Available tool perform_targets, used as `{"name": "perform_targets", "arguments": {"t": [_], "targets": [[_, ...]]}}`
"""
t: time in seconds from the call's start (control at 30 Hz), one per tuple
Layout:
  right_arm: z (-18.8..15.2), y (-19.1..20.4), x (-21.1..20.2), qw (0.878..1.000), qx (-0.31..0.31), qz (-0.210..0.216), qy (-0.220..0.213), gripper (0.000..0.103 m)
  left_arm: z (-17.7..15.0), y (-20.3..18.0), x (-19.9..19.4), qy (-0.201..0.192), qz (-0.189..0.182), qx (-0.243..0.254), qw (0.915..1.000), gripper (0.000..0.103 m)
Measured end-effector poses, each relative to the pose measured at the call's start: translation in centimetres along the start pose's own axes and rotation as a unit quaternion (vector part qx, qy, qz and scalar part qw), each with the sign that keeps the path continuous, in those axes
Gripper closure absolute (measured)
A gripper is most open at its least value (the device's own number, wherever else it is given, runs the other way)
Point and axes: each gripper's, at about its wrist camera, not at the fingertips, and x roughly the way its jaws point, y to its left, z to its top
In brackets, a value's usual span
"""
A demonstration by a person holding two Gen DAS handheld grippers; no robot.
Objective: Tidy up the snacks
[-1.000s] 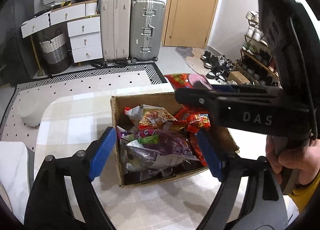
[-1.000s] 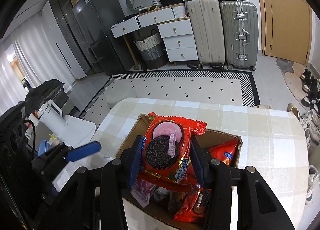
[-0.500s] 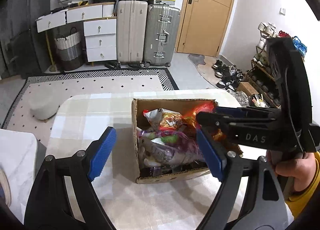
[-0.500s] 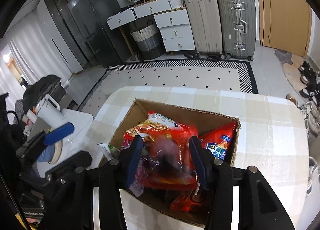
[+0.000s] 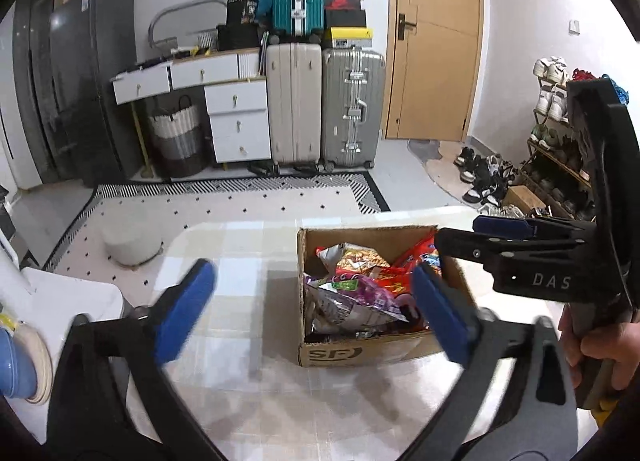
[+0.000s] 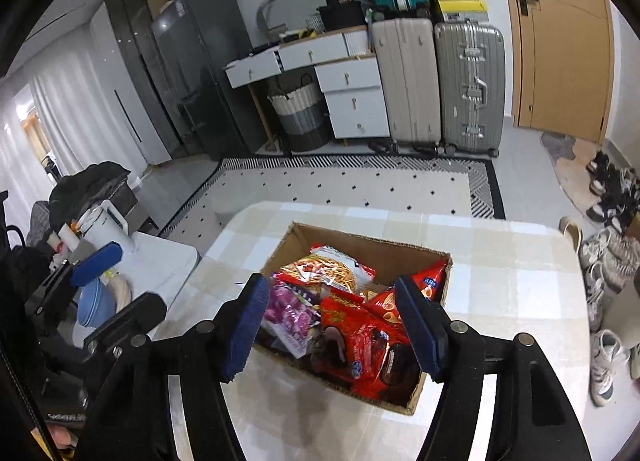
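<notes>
A cardboard box (image 6: 384,251) (image 5: 360,353) stands on the checked table, filled with several snack bags. The red cookie pack (image 6: 366,345) lies on top at the box's near side, beside a purple bag (image 6: 288,311) (image 5: 352,293) and a noodle-snack bag (image 6: 332,267). My right gripper (image 6: 336,325) is open and empty, hovering just above the box over the red pack. It also shows in the left wrist view (image 5: 480,233) over the box's right side. My left gripper (image 5: 312,309) is open and empty, held back above the table in front of the box.
The checked table (image 6: 500,261) carries the box. A white side table (image 6: 160,257) with a jug and a blue bowl stands to the left. Suitcases (image 5: 324,101), drawers and a door line the far wall. Shoes (image 6: 604,253) lie on the floor at right.
My right gripper opened and let the red cookie pack drop into the box, then lifted slightly. My left gripper pulled back and up from the box.
</notes>
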Motion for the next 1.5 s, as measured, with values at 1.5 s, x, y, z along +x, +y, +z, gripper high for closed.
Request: {"name": "perform_targets", "arguments": {"t": [1.5], "targets": [[-17.6, 7.9, -25.3, 0.950, -0.115, -0.037, -0.287, 0.001, -11.5, 1.1, -26.2, -0.163, 0.078, -0.032, 0.9831, 0.001]]}}
